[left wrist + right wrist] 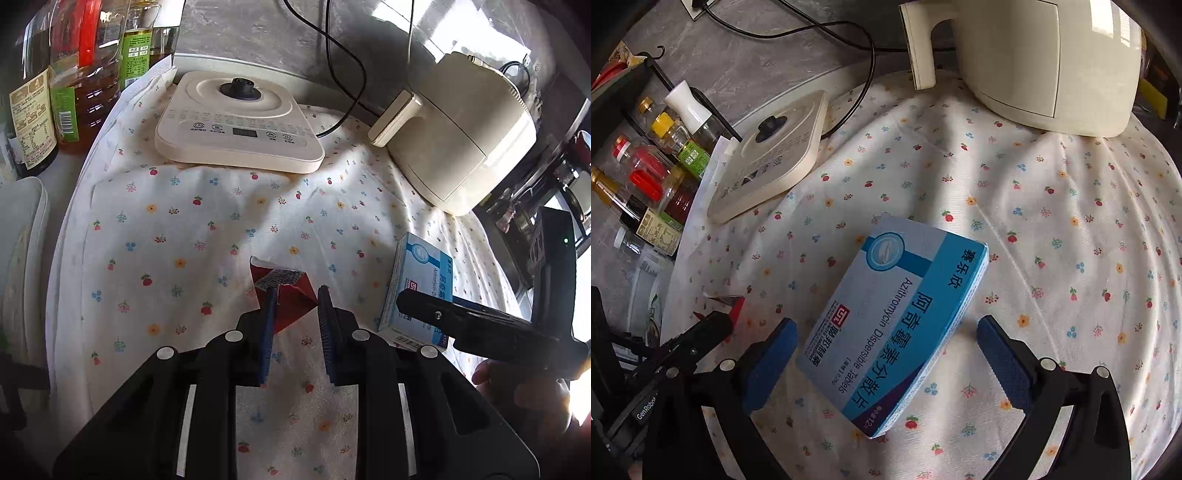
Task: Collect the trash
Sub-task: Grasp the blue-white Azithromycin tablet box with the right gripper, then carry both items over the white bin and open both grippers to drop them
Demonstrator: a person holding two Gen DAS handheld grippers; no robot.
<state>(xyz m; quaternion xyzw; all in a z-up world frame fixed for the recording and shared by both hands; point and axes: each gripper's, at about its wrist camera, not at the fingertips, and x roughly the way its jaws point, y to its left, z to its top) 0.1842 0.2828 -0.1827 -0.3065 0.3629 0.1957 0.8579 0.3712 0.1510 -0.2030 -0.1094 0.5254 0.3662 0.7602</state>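
A red torn wrapper (288, 299) sits between the blue pads of my left gripper (297, 295), which is shut on it just above the floral cloth (184, 229). In the right wrist view the left gripper (729, 317) comes in from the lower left with the red wrapper (738, 305) sticking out of its tip. A blue and white medicine box (897, 314) lies flat on the cloth. My right gripper (886, 326) stands wide open astride it, pads clear of both long sides. In the left wrist view one of its fingers (424, 306) crosses the box (413, 273).
A cream kettle base (236, 122) with a black cord (347, 66) sits at the back of the cloth. A cream kettle (461, 140) lies at the back right. Oil and sauce bottles (85, 74) crowd the left edge. A person's hand (517, 391) holds the right gripper.
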